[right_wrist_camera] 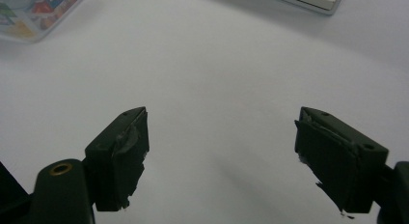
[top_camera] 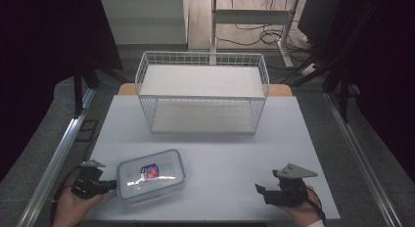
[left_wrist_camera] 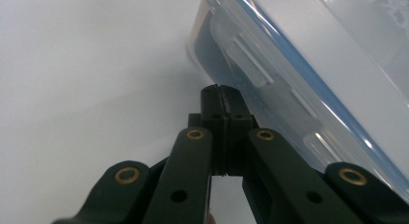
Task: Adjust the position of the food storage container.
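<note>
Clear plastic container (top_camera: 151, 175) with blue-rimmed snap lid, lying flat near the front left corner of the desk (top_camera: 220, 153); wire basket (top_camera: 203, 92) well apart at the far edge, standing empty. Left tool (top_camera: 113, 184) pressed shut, tips touching the container's left end just under the lid rim, beside a latch tab (left_wrist_camera: 248, 64), gripping nothing. Right tool (top_camera: 262, 192) spread wide over bare desk near the front right corner, holding nothing. Probably light, stiff and slick-walled; likely to skid when pushed and to slip from a pinch on the smooth side; best taken at the lid rim or latch tabs, or squeezed between both tools at opposite ends.
</note>
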Demonstrator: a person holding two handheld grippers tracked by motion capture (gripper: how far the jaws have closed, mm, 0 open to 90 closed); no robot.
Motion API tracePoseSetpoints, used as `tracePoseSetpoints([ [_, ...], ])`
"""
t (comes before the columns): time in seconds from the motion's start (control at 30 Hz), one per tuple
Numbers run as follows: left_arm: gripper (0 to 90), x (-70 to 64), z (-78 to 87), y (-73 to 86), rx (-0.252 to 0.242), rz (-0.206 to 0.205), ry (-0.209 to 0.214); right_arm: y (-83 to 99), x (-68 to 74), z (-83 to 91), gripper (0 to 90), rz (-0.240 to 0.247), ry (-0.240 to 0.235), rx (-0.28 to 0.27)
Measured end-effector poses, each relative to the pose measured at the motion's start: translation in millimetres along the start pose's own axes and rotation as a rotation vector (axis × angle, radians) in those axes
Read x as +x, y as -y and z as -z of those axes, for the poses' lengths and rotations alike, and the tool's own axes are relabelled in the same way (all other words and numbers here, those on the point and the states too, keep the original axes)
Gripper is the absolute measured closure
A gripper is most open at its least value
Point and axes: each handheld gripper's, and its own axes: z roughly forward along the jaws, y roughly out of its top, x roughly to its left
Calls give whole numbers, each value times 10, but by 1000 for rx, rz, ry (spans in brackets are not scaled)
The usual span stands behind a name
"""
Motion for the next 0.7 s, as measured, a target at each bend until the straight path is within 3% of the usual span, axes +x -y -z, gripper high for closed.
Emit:
tracePoseSetpoints([
  [0.5, 898, -253, -257, -352, 30, -68, 31, 0, -3, 3, 194, 1, -2, -1],
  [0.7, 898, -422, -400, -534, 45, -102, 43, -2, -3, 4, 194, 2, -2, -1],
])
